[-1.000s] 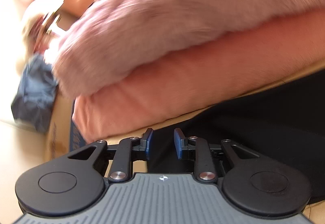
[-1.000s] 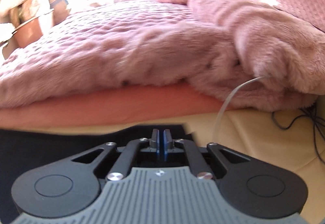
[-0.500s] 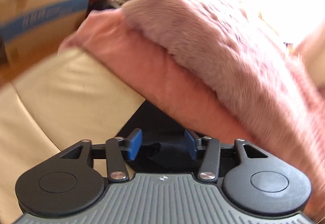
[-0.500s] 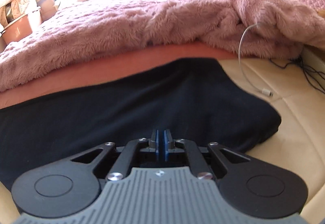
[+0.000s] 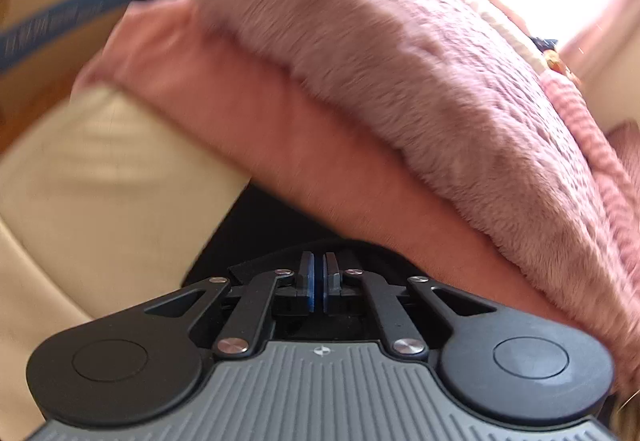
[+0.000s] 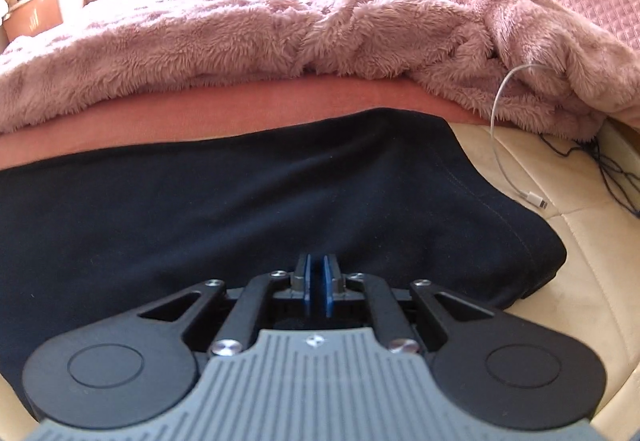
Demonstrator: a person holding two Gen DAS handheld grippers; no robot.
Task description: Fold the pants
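The black pants lie flat on the cream surface, along the foot of the pink bedding. My right gripper sits low over their near edge, jaws shut, with the dark cloth pinched at the fingertips. In the left wrist view only one end of the pants shows, running under the salmon sheet. My left gripper has shut on that end, and a small fold of black cloth bunches up beside its left finger.
A fluffy pink blanket over the salmon sheet borders the pants on the far side. A white charging cable and dark cords lie to the right. A cardboard box stands at the far left.
My left gripper rolled, swung over the end of the pants, opened wide and then shut on it. My right gripper stayed shut and moved back, so more of the pants shows.
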